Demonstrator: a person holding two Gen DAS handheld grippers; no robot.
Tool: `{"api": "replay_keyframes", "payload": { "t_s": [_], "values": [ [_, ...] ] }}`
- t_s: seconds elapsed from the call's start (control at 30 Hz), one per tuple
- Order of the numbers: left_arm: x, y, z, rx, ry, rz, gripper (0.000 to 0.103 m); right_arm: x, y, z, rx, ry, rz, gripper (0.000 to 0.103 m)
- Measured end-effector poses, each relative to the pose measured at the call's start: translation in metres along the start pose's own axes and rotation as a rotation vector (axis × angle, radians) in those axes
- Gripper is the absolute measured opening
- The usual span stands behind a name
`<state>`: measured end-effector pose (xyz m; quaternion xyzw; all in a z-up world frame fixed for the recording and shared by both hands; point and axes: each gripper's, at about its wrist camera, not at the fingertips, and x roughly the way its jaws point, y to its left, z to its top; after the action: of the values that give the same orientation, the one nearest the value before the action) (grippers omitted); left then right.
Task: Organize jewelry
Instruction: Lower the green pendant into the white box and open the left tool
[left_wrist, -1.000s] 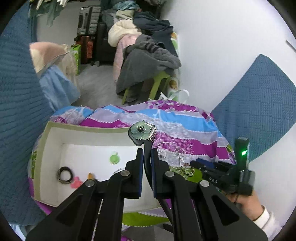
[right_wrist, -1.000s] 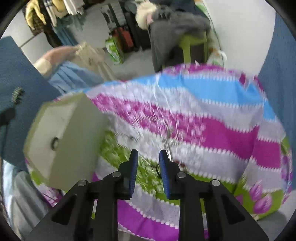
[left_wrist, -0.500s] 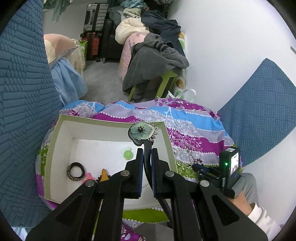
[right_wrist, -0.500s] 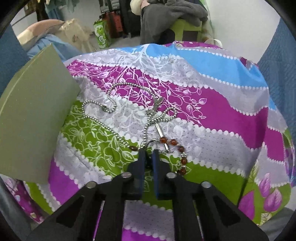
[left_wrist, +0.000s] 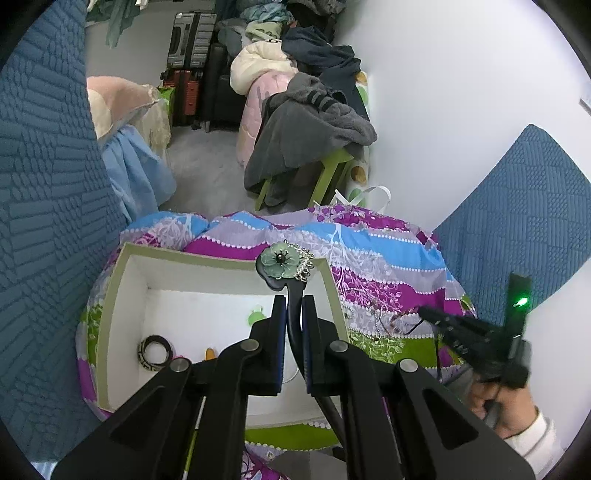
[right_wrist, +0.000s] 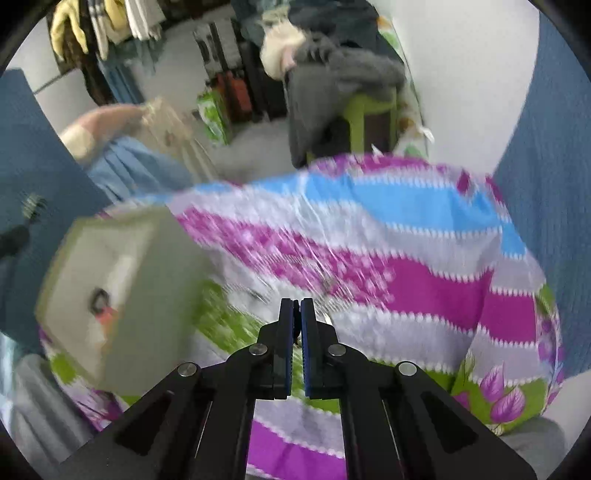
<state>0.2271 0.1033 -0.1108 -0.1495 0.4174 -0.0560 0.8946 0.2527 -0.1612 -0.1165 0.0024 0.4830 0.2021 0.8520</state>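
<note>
A black hairpin with a green flower (left_wrist: 284, 264) is clamped in the left gripper (left_wrist: 293, 314) above the box (left_wrist: 110, 314). Right of the box, a beaded chain (left_wrist: 400, 319), lifted off the cloth (left_wrist: 388, 258) since half a second ago, seemingly hangs from the closed right gripper (right_wrist: 296, 314).

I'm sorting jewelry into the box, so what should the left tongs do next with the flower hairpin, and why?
Probably lower the left tongs slightly and open them: they are shut on the flower hairpin, which appears to sit over the open white box, where a dark ring lies.
</note>
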Motion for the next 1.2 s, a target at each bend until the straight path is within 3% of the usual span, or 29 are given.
{"api": "replay_keyframes", "payload": {
  "t_s": [0.23, 0.37, 0.63, 0.97, 1.03, 1.13, 1.2],
  "values": [
    [-0.009, 0.002, 0.013, 0.019, -0.024, 0.011, 0.008, -0.035, 0.056, 0.042, -0.076, -0.095, 0.077, 0.002],
    [-0.009, 0.011, 0.019, 0.014, -0.031, 0.012, 0.008, -0.042, 0.081, 0.053, -0.100, -0.105, 0.122, 0.002],
    [0.011, 0.026, 0.011, 0.031, 0.016, 0.049, 0.008, -0.018, 0.124, 0.041, -0.136, -0.024, 0.190, 0.002],
    [0.036, 0.042, -0.018, 0.003, 0.102, 0.060, 0.008, 0.010, 0.135, 0.004, -0.133, 0.096, 0.236, 0.004],
    [0.037, 0.042, -0.021, -0.010, 0.107, 0.072, 0.008, 0.007, 0.135, 0.004, -0.134, 0.095, 0.247, 0.008],
    [0.034, 0.041, -0.021, -0.017, 0.101, 0.074, 0.008, -0.005, 0.133, 0.009, -0.136, 0.067, 0.261, 0.023],
    [0.032, 0.038, -0.019, -0.023, 0.104, 0.068, 0.009, -0.014, 0.131, 0.013, -0.143, 0.045, 0.272, 0.026]
  ]
}}
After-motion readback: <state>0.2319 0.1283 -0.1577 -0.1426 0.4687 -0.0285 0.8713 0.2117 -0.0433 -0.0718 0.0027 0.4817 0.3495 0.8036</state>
